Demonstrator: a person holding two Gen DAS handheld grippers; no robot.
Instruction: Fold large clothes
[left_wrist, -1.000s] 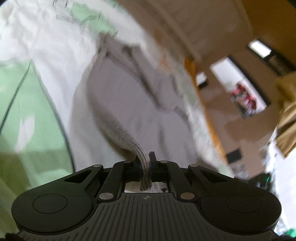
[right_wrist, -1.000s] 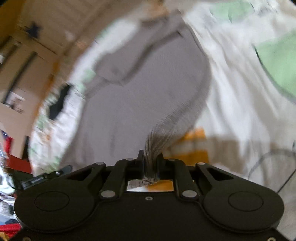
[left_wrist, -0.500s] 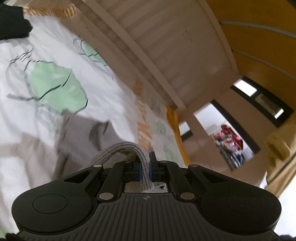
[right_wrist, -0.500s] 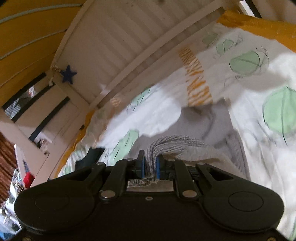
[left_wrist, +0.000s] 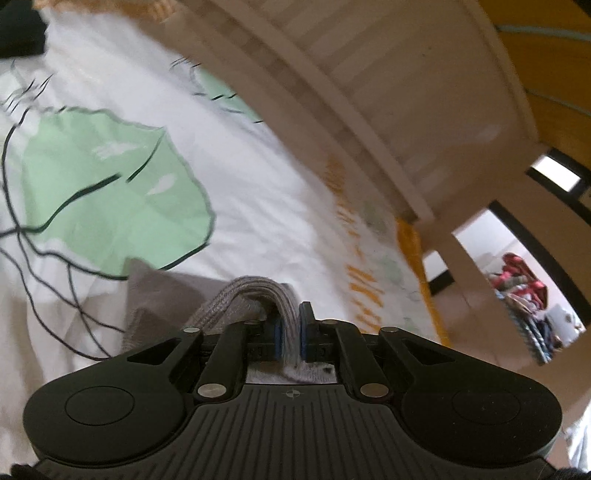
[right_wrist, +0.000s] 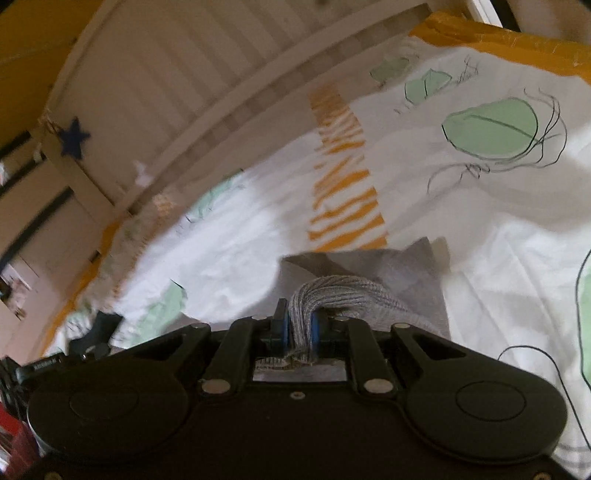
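Both hand-held grippers, left and right, were clamped on the ribbed hem of the grey garment, apparently to carry that edge over its body on the bed.

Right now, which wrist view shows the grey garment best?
The right wrist view: the grey garment shows its ribbed edge in the right gripper plus a flat panel. The left wrist view shows a smaller part beside the left gripper.

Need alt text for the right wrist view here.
The right gripper is shut on the ribbed hem of a grey sweater lying on a white bedsheet with green and orange prints; a white slatted bed rail stands behind.
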